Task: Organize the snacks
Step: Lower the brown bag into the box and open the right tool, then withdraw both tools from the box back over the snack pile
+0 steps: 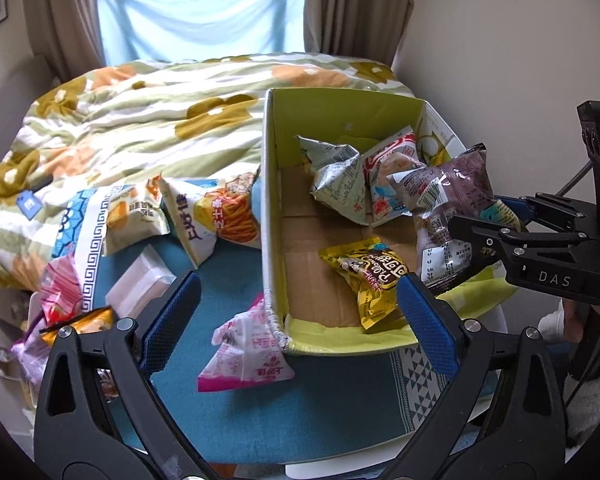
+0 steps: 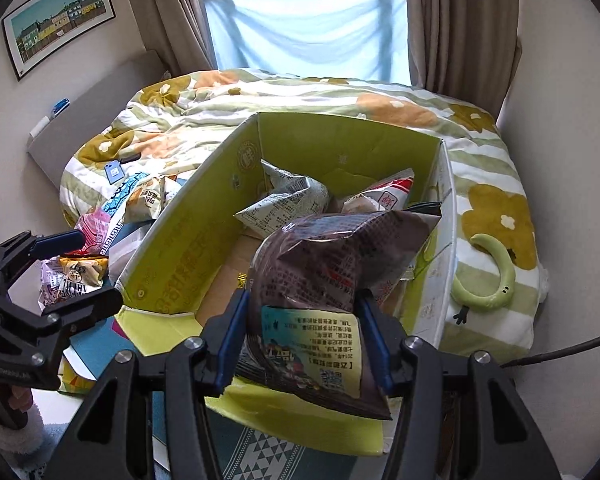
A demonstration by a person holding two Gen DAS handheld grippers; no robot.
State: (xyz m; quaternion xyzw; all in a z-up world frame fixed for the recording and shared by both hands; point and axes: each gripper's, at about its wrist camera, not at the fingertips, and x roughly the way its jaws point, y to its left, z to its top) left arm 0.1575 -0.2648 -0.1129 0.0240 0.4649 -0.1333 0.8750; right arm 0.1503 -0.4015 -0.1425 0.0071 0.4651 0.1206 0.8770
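Behind your box (image 2: 188,248), a floral bed (image 2: 380,92). Your right gripper (image 2: 306,344) fingers pinch a purple snack bag (image 2: 324,264) over it. Left gripper (image 1: 300,320) fingers spread, holding nothing.

The right gripper (image 1: 488,216) had the letters "DAS" in white on its black side. A small "2014" stood on the pale label of the brown snack bag (image 2: 332,280). The other words were too hard to read.
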